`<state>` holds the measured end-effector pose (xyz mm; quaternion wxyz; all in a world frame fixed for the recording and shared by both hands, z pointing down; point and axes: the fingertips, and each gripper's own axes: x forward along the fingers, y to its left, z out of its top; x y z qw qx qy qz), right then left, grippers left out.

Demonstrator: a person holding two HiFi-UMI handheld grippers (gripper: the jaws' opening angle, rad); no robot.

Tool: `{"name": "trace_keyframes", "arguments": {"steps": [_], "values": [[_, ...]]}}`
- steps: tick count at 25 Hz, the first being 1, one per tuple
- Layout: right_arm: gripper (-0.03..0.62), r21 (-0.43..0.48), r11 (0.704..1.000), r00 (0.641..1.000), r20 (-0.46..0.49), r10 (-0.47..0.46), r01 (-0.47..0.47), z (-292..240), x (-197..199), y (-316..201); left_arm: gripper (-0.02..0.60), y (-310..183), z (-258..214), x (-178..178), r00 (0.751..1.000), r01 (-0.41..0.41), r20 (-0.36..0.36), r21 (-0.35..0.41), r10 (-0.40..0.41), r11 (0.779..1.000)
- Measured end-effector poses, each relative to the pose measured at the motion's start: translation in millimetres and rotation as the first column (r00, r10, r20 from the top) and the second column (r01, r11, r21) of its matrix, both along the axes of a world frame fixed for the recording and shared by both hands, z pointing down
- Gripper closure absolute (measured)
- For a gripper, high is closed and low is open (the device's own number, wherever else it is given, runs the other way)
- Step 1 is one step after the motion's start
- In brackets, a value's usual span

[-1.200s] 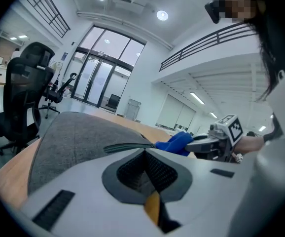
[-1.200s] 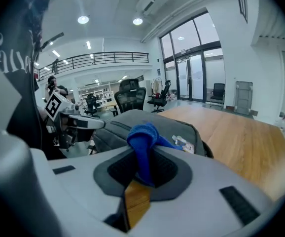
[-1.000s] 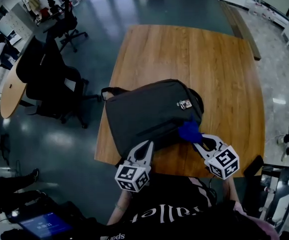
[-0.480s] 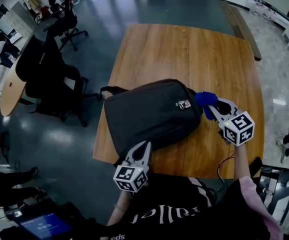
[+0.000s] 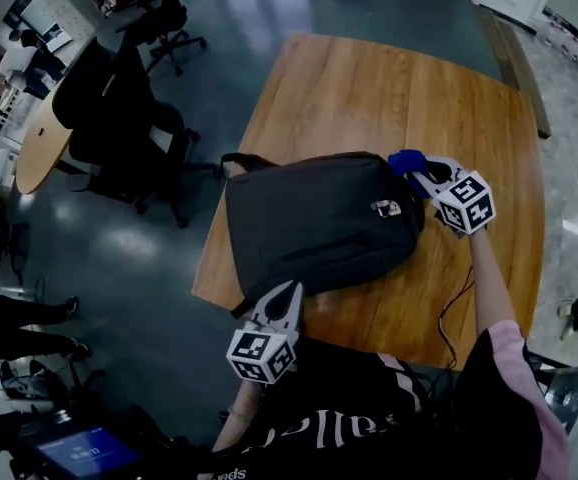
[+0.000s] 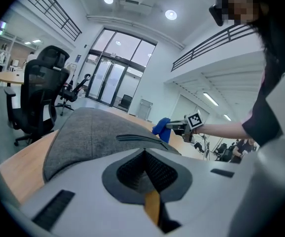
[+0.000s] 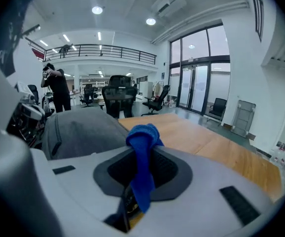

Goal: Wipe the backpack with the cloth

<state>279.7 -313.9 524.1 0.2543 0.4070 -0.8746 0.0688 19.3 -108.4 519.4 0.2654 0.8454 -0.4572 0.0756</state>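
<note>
One backpack [image 5: 319, 223] lies on one table [image 5: 369, 88]. The right gripper [image 5: 421, 172] clamps one blue cloth [image 5: 405, 160] by the backpack's top. The left gripper [image 5: 288, 291], closed and empty, seems to touch its near edge.

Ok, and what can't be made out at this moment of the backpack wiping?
- Whether the cloth touches the backpack: too small in the head view, and the body of the right hand-held gripper covers that spot in its own view.
- The tag on the backpack: head view, too small to read.
- The backpack's near corner: head view, under the left hand-held gripper.
</note>
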Motion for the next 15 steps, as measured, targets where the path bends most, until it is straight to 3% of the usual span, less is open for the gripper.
{"name": "trace_keyframes", "arguments": {"steps": [7,15], "values": [[0.539,-0.062,0.998,0.999,0.032,0.001,0.001,31,0,41,0.581,5,2,-9,0.998,0.064,0.011,-0.003,-0.064,0.998],[0.539,-0.112,0.993,0.995,0.093,0.037,-0.026,41,5,128,0.581,18,3,20,0.999,0.035,0.010,0.013,-0.035,0.999]]}}
